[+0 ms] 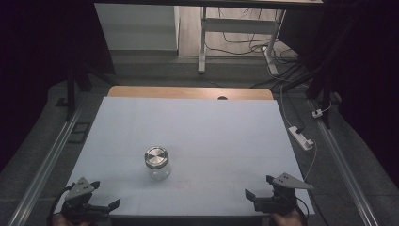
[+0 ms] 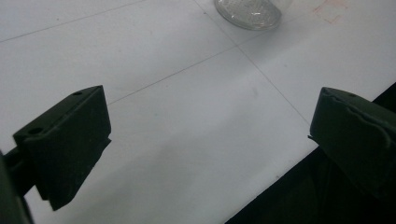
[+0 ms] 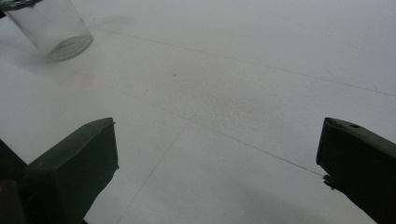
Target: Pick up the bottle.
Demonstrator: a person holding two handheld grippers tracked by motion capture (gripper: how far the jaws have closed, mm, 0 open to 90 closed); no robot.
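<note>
At the near corners of the smooth white table (image 1: 197, 127), the black left gripper (image 1: 104, 195) and black right gripper (image 1: 259, 187) are held with jaws wide apart, empty. Farther in, left of centre, a clear glass jar (image 1: 157, 165) with a round brushed-metal lid (image 1: 156, 157) is seen upright; its contents cannot be told.
</note>
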